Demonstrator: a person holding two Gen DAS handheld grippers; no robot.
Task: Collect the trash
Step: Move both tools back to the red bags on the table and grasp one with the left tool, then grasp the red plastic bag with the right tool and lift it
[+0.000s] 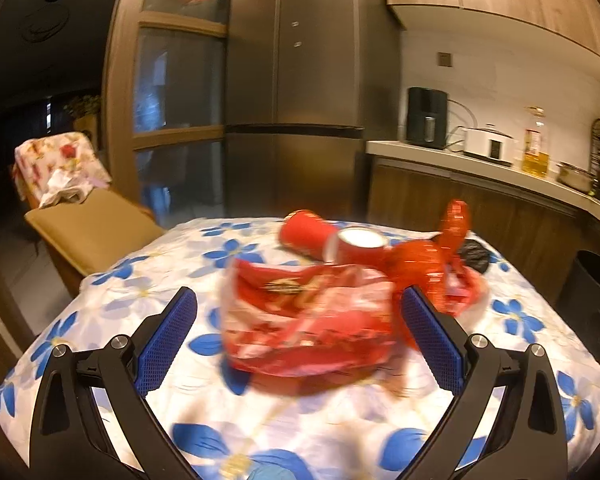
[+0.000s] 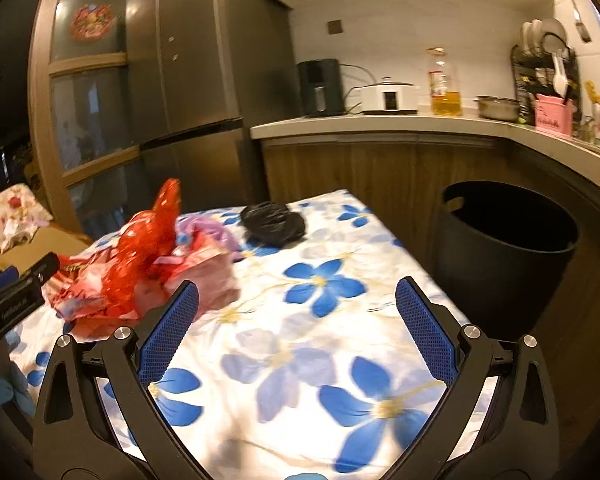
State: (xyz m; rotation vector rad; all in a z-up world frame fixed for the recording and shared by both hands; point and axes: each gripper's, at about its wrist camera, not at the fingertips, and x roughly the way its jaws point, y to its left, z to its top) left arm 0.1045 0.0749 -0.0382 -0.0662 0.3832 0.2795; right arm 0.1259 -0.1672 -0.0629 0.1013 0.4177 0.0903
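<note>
A pile of red trash lies on the flowered tablecloth [image 1: 112, 300]. In the left wrist view a blurred red snack wrapper [image 1: 304, 320] sits between the blue pads of my open left gripper [image 1: 300, 328], not pinched. Behind it lie a red paper cup [image 1: 320, 236] on its side and crinkled red cellophane [image 1: 448, 248]. In the right wrist view the cellophane [image 2: 148, 240], a pink wrapper [image 2: 208, 276] and a crumpled black bag [image 2: 274, 224] lie on the cloth [image 2: 300, 360]. My right gripper [image 2: 298, 328] is open and empty over bare cloth, right of the pile.
A black bin [image 2: 508, 248] stands on the floor right of the table. A kitchen counter [image 2: 380, 124] with appliances and an oil bottle runs behind. A fridge [image 1: 296, 80] and a cushioned bench [image 1: 88, 232] stand at the back left.
</note>
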